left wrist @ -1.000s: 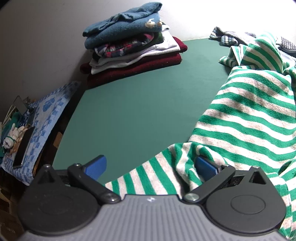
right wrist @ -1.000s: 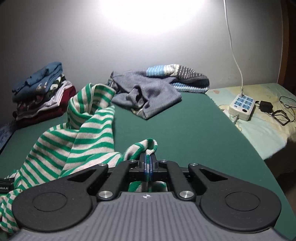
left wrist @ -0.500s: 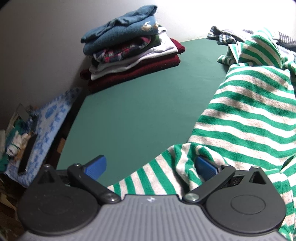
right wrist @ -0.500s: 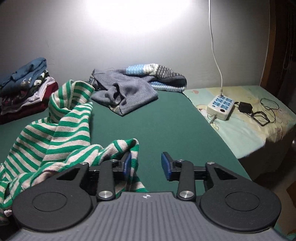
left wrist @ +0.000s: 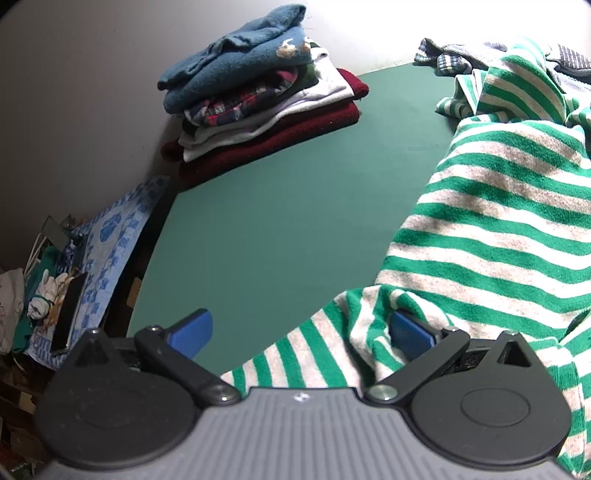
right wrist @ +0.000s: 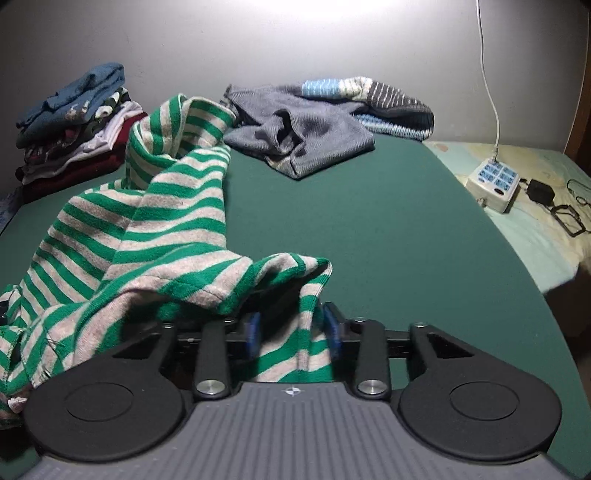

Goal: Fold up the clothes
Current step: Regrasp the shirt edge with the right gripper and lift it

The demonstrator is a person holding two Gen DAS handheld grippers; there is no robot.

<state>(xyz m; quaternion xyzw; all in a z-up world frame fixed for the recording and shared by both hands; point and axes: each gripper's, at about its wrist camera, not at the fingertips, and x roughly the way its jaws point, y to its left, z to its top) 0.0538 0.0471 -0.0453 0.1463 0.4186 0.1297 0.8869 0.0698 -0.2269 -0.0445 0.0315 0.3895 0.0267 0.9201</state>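
Now your right gripper (right wrist: 291,332), which let go half a second ago, straddles the striped top's (right wrist: 155,221) near hem, parted; your left gripper (left wrist: 301,328) stays wide apart, so regrasping looks likely.

Dim room — blown-out glare on the wall (right wrist: 295,22) — fisheye-curved edges

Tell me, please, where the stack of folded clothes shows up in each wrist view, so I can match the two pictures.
Left wrist view: the stack of folded clothes sits upper centre-left, against the wall.
Right wrist view: the same stack is at the far left edge, against the wall.
Shared landmark: the green striped garment, lying right of the stack in both views.
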